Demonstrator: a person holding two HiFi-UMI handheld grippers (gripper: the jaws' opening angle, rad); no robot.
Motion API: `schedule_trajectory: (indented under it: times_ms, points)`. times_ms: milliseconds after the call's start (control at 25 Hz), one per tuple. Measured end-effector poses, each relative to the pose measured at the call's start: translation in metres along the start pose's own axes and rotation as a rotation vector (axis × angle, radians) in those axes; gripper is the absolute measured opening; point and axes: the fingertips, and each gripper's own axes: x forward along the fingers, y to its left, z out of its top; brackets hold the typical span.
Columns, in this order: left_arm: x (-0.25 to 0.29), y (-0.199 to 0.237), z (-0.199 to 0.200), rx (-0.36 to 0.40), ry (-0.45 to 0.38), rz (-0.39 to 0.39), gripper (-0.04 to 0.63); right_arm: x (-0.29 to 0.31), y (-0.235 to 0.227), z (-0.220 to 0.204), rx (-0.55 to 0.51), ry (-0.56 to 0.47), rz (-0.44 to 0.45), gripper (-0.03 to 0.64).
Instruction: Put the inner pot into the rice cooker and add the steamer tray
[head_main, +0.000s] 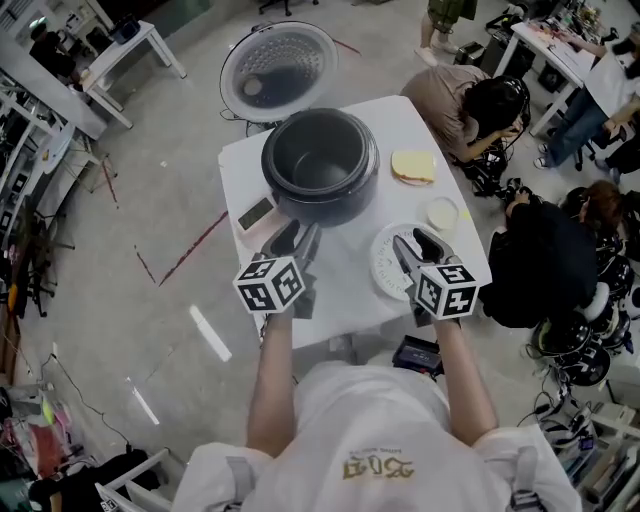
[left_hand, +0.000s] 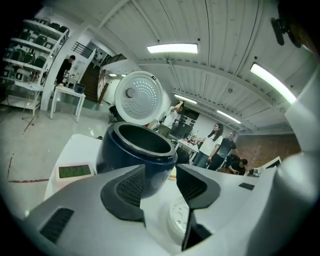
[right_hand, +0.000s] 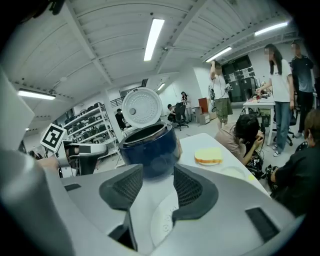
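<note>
Facing rice cooker (head_main: 322, 206), unreadable shirt print (head_main: 378, 467)

Rice cooker (head_main: 320, 165) on table (head_main: 345, 295) centre, steamer tray (head_main: 383, 255) at its front right

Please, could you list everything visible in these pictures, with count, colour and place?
table: one, white, centre
rice cooker: one, dark, far side of table
lid: one, white, open behind cooker
steamer tray: one, white, on table, right near side
flat yellow thing: one, yellow, right of cooker
small round dish: one, white, right edge of table
display unit: one, white with green screen, left of cooker
bystanders: at least three, right of table
left gripper: one, grey, fingers open, empty
right gripper: one, grey, fingers open, empty
</note>
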Motion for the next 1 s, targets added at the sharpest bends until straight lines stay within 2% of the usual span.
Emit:
schedule_trajectory:
  times_ms: [280, 440, 680, 1000]
  points:
    - [0.002, -0.018, -0.047, -0.033, 0.081, -0.07, 0.212, -0.036, -0.012, -0.04, 0.043, 0.016, -0.076, 0.206]
    - [0.007, -0.029, -0.076, -0.007, 0.157, -0.092, 0.206, -0.05, -0.03, -0.067, 0.085, 0.05, -0.125, 0.206]
    - [0.025, -0.042, -0.116, 0.012, 0.248, -0.096, 0.189, -0.059, -0.065, -0.091, 0.114, 0.086, -0.174, 0.206]
    - [0.054, -0.045, -0.164, -0.003, 0.367, -0.051, 0.173, -0.057, -0.113, -0.12, 0.102, 0.169, -0.214, 0.206]
